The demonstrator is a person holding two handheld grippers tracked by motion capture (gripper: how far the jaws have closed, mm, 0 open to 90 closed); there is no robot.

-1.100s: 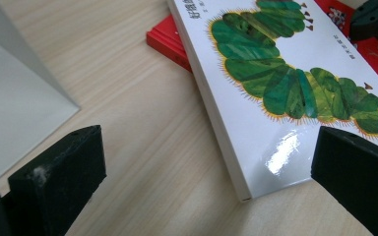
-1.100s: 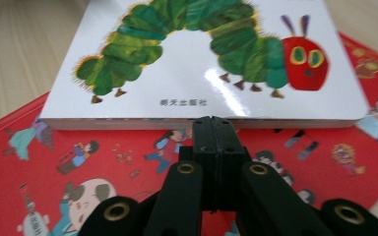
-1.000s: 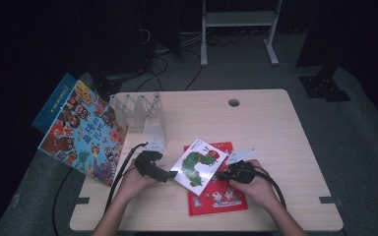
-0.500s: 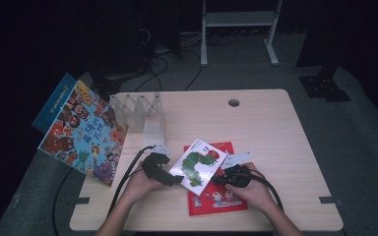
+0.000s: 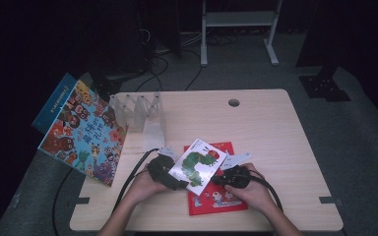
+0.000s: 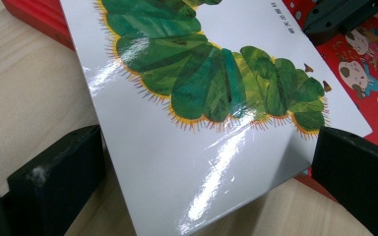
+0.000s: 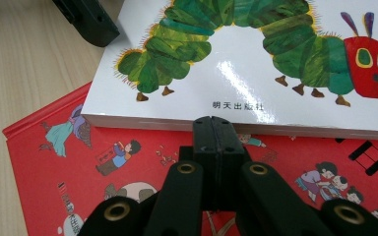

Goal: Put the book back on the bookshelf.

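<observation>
left tongs [image 6: 202, 196] spread around caterpillar book [image 6: 211, 98], maybe touching | right tongs [image 7: 211, 129] pressed together at its edge

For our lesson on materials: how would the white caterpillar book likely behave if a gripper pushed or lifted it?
The caterpillar book has a glossy cover with bright glare, so it would probably slide easily over the red book beneath. Its thick page edge suggests it is fairly stiff. Lying flat, it seems unlikely to tip or roll.

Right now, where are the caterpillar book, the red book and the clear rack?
caterpillar book [image 5: 197, 165], high view, white cover's middle.
red book [image 7: 54, 162], right gripper view, bare red cover.
clear rack [image 5: 150, 115], high view, a clear divider.
</observation>
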